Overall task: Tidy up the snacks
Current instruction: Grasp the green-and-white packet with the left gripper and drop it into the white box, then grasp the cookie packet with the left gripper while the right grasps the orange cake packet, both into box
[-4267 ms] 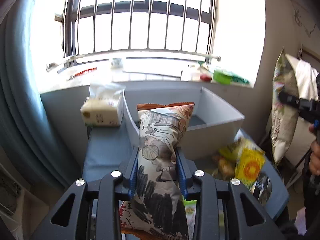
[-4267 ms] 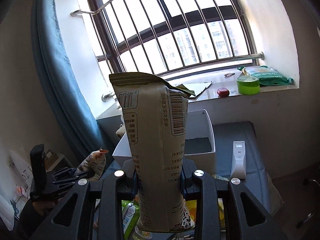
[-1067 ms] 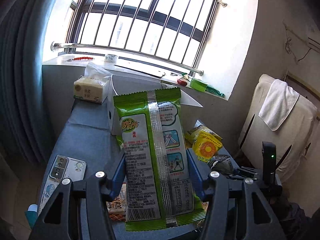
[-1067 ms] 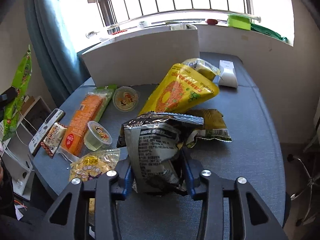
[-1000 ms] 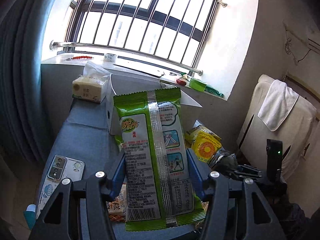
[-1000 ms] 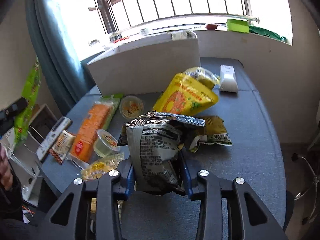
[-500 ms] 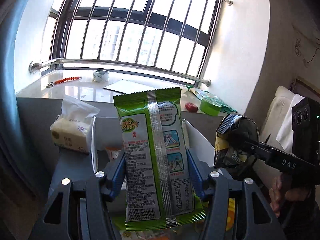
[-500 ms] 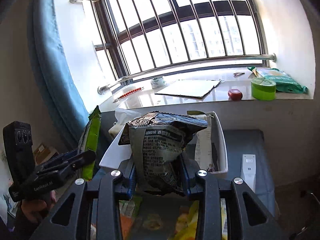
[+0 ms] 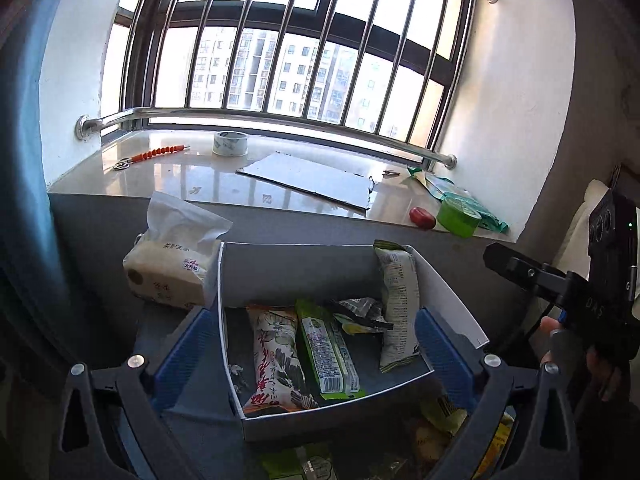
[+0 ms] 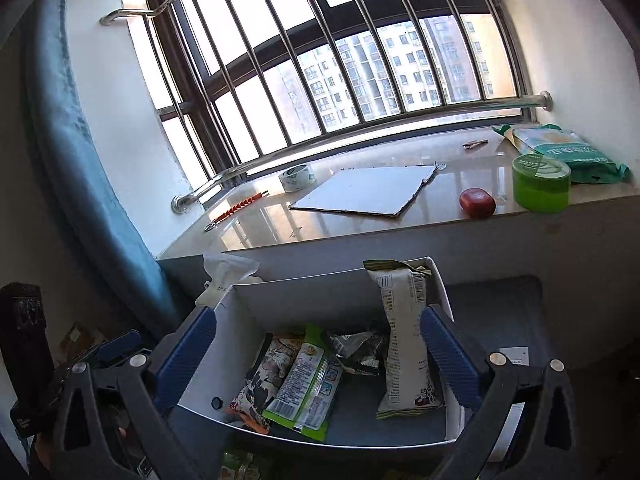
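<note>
Window sill [image 10: 400, 224] at back w/ non-task clutter: 1 cardboard sheet [image 10: 368, 196], 1 tape roll [image 9: 229, 143], 1 green tub [image 10: 541, 184], 1 red lump [image 10: 477, 202]. All well apart from the snacks.

Grey surface [image 9: 108, 248] under it carries the white box [image 9: 448, 292], pushed up near the sill wall; 1 tissue pack [image 9: 168, 272] touching the box's left wall.

Box = drop spot. 4 snack packs inside:
- 1 tall pale pack [image 10: 404, 344], leaning on the right wall, roughly upright. Prob. stood that way to save floor space.
- 1 white-red printed pack [image 9: 276, 360], flat, near left.
- 1 green pack [image 9: 326, 350], flat, just beside it and partly overlapping.
- 1 dark foil pack [image 10: 356, 346], crumpled, between the green one and the tall one.

Both claws hang over the box's near edge, pointing down into it:
- left claw [image 9: 312, 356]: jaws just opened to full width, nothing between the pads.
- right claw [image 10: 316, 360]: same, jaws just opened wide, empty. Its body also shows at the right edge of the left view.

Read: green + foil packs look freshly dropped, hence both claws wide over the box.

More packs in front of the box, low in both views, mostly hidden. Can't count. So task prob. not finished; next = back out, fetch those.
</note>
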`<state>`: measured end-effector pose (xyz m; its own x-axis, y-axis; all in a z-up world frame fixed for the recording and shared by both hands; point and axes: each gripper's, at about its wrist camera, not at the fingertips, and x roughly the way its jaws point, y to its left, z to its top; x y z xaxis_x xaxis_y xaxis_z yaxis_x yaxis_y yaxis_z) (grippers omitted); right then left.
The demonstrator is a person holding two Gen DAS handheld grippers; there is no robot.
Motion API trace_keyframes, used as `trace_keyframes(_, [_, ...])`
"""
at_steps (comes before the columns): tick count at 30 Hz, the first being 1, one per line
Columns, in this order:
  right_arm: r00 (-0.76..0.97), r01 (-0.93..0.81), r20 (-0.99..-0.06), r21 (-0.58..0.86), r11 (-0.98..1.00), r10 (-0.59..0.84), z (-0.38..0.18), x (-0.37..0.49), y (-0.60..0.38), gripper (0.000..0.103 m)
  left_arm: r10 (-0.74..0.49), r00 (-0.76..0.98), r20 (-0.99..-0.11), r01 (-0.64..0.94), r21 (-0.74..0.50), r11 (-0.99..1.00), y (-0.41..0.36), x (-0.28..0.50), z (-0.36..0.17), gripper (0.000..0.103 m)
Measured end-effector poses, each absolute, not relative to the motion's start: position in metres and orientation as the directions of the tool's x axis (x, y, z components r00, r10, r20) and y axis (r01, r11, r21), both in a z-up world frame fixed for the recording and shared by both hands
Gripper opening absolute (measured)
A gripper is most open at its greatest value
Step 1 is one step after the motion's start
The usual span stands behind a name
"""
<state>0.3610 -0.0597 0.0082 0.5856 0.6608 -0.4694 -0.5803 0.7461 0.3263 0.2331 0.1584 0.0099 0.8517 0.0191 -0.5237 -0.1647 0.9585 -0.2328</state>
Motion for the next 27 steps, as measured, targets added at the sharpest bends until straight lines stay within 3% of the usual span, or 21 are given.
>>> trace_keyframes(8, [0.567, -0.652, -0.380, 0.336, 0.680, 0.731, 0.027, 0.291, -0.100, 0.103, 0.024, 0.899, -0.438, -0.118, -0.189, 0.975, 0.143, 0.141, 0.028, 0.103])
trace_keyframes(15, [0.561, -0.688, -0.329, 0.326, 0.649, 0.760, 0.016, 0.200, -0.142, 0.103, 0.033, 0.914, -0.405, -0.111, -0.170, 0.979, 0.121, 0.054, 0.001, 0.103])
trace_keyframes(19, [0.565, -0.689, -0.334, 0.311, 0.654, 0.755, 0.000, 0.157, -0.162, 0.103, 0.029, 0.899, -0.438, -0.124, -0.189, 0.974, 0.112, 0.016, -0.034, 0.103])
trace_keyframes(24, [0.570, -0.666, -0.368, 0.316, 0.676, 0.734, -0.032, 0.121, -0.184, 0.103, 0.007, 0.830, -0.557, -0.136, -0.191, 0.972, 0.105, 0.001, -0.084, 0.103])
trace_keyframes(27, [0.554, -0.664, -0.408, 0.310, 0.681, 0.726, -0.048, 0.113, -0.185, 0.103, 0.040, 0.776, -0.630, -0.156, -0.130, 0.979, 0.098, 0.009, -0.105, 0.103])
